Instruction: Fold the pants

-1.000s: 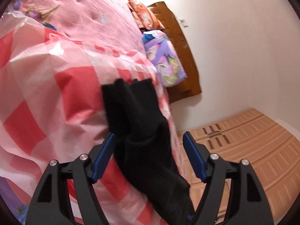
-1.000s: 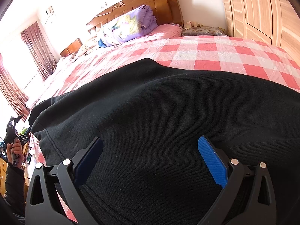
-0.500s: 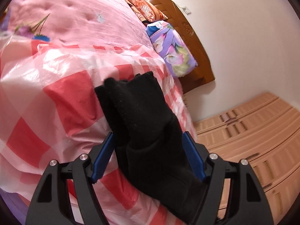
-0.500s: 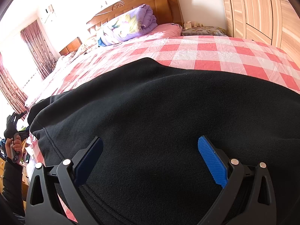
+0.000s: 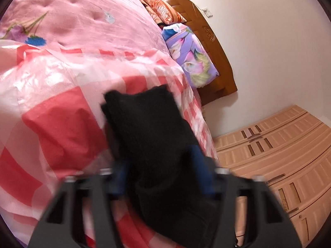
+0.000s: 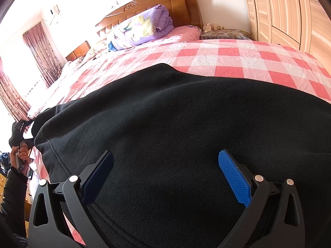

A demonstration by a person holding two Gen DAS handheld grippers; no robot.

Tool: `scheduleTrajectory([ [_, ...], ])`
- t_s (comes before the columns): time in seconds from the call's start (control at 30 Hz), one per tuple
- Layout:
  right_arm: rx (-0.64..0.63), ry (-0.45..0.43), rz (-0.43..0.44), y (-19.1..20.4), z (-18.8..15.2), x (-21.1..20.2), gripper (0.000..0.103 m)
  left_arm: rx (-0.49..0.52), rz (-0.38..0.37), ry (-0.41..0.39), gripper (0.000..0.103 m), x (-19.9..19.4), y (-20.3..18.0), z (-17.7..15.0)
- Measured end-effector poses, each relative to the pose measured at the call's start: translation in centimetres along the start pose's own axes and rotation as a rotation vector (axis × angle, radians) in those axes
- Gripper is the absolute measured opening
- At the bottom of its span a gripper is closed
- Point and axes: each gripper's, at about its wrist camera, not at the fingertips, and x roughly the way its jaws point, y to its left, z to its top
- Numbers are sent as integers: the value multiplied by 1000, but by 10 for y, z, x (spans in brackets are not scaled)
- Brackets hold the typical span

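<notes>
Pants [image 6: 186, 134], plain black, on checked bedspread [image 6: 227, 60]

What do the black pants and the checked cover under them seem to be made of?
The black pants: likely a thick knit cotton or fleece, matte; a fine ribbed weave and stitched seam show. The checked cover: probably thin plastic sheet or similar film rather than cloth; it looks glossy, finely crinkled and slightly see-through at its edge.
</notes>
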Motion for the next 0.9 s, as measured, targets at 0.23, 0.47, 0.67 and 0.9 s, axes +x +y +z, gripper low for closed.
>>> scheduleTrajectory([
  [0.23,-4,2,-7,0,0,0,99,351,55,-182,23,-35,-102,6],
  [0.47,2,1,8,-2,0,1,99,296,310,-38,30,20,-21,5],
  [0.67,1,-1,5,-2,0,0,99,211,356,-326,77,-49,-35,11],
  [0.9,-18,6,-22,2,0,2,99,746,444,-247,82,-10,-171,-32],
])
